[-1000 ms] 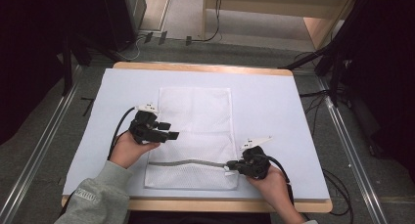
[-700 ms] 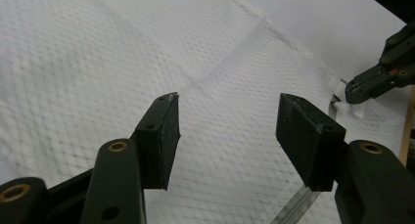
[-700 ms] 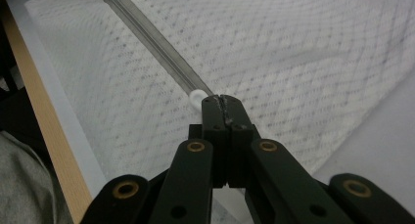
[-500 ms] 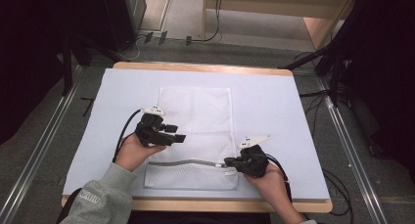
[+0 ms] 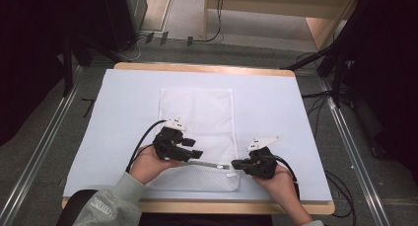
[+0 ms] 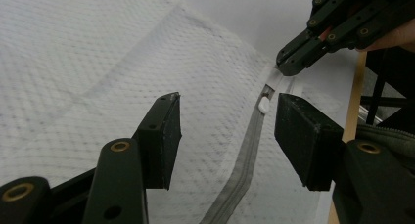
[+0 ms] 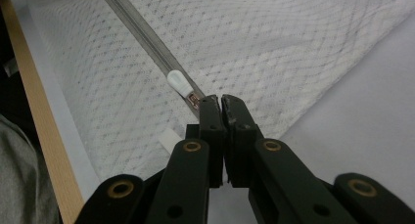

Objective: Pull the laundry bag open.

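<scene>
- The white mesh laundry bag (image 5: pixel 196 132) lay flat on the pale tabletop (image 5: pixel 276 107), its long side running away from the person, with the grey zipper (image 5: pixel 209 164) crossing it near the person's edge
- The left tool (image 5: pixel 193 148) hovered over the bag's near left part, its jaws standing wide with nothing between the pads; in the left gripper view they framed the zipper tape (image 6: pixel 247 150) and pointed toward the small white zipper pull (image 6: pixel 264 104), which sat apart from them near the zipper's right end
- The pull (image 7: pixel 180 82) lay on the tape just beside the right tool (image 7: pixel 220 102), whose jaws were pressed together on the zipper's end at the bag's right edge, pinning that corner; from above this tool (image 5: pixel 236 164) sat at the bag's near right side
- By my reading, the step in hand was the approach to the pull: one end anchored, the free tool lining up, the zipper not yet run
- The next move would call for bringing the wide jaws level with the pull, closing on that small tab squarely, then drawing it along the tape toward the left while the right tool kept the mesh taut, so the fabric would not bunch up
</scene>
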`<action>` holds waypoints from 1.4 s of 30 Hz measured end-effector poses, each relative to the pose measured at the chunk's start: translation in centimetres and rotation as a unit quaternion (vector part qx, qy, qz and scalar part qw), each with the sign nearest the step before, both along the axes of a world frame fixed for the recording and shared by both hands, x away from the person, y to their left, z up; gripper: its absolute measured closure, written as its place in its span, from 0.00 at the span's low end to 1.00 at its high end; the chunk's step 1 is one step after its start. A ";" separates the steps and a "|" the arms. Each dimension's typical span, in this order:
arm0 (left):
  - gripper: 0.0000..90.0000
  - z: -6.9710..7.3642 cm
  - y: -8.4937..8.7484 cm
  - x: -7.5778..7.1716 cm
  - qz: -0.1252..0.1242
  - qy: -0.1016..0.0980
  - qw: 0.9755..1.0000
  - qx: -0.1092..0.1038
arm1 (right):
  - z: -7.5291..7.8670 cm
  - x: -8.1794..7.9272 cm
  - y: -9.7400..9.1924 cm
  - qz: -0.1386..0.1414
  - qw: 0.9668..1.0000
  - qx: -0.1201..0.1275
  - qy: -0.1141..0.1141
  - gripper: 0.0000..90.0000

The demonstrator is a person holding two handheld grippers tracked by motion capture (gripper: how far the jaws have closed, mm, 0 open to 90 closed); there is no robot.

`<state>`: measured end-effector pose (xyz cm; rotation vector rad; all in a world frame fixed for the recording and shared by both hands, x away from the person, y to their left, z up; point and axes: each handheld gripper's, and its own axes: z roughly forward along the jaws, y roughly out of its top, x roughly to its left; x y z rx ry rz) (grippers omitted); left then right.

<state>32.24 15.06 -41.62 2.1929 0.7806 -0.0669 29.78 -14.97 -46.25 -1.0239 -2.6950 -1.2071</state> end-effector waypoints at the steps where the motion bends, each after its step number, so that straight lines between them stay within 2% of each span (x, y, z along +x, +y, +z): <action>1: 0.49 -0.1 -0.2 -0.1 -0.003 0.000 1.000 -0.001 | 0.0 0.0 0.1 -0.002 1.000 0.001 0.001 0.99; 5: 0.49 -0.4 -0.9 -0.3 -0.009 0.001 1.000 0.004 | -0.4 -0.2 0.6 0.002 1.000 -0.008 0.003 0.99; 7: 0.49 -0.6 -1.2 -0.4 -0.013 0.003 1.000 0.001 | -0.6 -0.2 0.9 0.002 1.000 -0.020 0.005 0.99; 18: 0.52 -1.8 -3.4 -0.4 -0.043 0.008 0.999 0.013 | -1.0 -0.6 0.9 -0.007 1.000 -0.013 -0.006 1.00; 24: 0.63 -2.5 -4.7 -0.4 -0.062 0.016 0.998 0.017 | -1.0 -0.6 0.9 -0.007 1.000 -0.011 -0.005 1.00; 29: 0.82 -3.3 -5.4 -0.3 -0.066 0.016 0.997 0.021 | -0.9 -0.6 1.1 -0.008 1.000 -0.021 -0.007 1.00; 30: 0.87 -3.3 -5.5 -0.3 -0.066 0.022 0.997 0.016 | -0.9 -0.6 1.1 -0.010 1.000 -0.020 -0.005 1.00; 32: 0.92 -3.4 -5.6 -0.3 -0.068 0.020 0.997 0.014 | -0.9 -0.5 1.0 -0.009 1.000 -0.018 -0.003 1.00; 38: 0.91 -4.2 -6.2 -0.4 -0.064 0.039 0.997 0.018 | -0.9 -0.5 1.0 -0.008 1.000 -0.019 -0.004 1.00; 40: 0.89 -4.6 -6.2 -0.3 -0.062 0.042 0.997 0.027 | -0.9 -0.5 1.0 -0.008 1.000 -0.020 -0.004 1.00; 42: 0.88 -5.0 -6.1 -0.2 -0.058 0.043 0.997 0.024 | -0.9 -0.5 1.0 -0.007 1.000 -0.021 -0.004 1.00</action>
